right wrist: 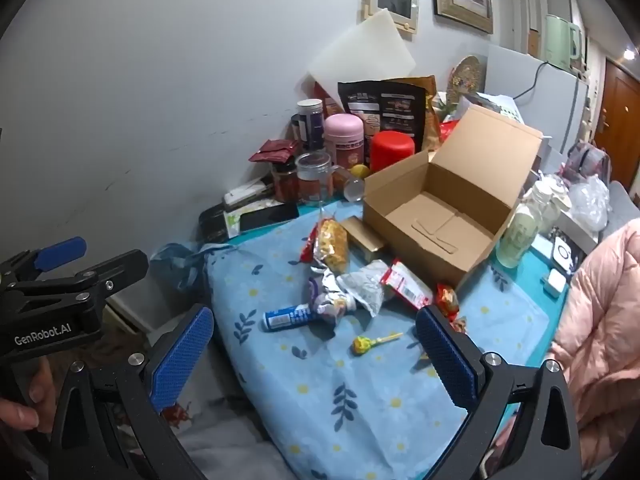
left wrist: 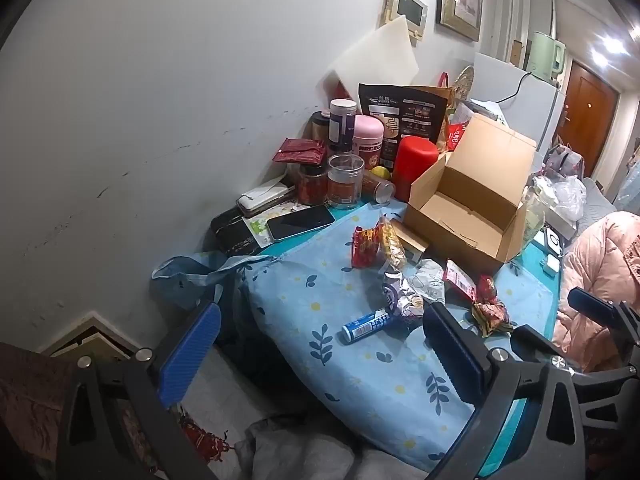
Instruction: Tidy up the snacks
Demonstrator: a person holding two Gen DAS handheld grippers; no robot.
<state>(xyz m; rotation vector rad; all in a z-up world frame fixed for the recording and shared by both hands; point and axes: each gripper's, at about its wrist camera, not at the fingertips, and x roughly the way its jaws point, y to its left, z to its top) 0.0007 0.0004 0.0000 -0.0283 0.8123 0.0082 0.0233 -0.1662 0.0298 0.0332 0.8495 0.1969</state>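
Loose snacks lie on a blue leaf-print cloth (right wrist: 360,392): a blue candy tube (right wrist: 286,317) (left wrist: 366,325), a yellow lollipop (right wrist: 362,344), a bag of yellow puffs (right wrist: 332,246) (left wrist: 392,246), crumpled silver wrappers (right wrist: 362,284), a red packet (right wrist: 410,288) and small red candies (left wrist: 490,308). Behind them an open, empty cardboard box (right wrist: 436,220) (left wrist: 464,216) stands. My left gripper (left wrist: 320,354) is open, near the cloth's front left edge, short of the tube. My right gripper (right wrist: 316,354) is open above the cloth, the lollipop lying between and beyond its fingers. Neither holds anything.
Jars, a pink tin (right wrist: 344,140), a red canister (right wrist: 392,150) and dark pouches crowd the back against the wall. A phone (left wrist: 300,222) lies at the left. A pale bottle (right wrist: 518,236) stands right of the box. A person's pink jacket (right wrist: 600,320) is at the right edge.
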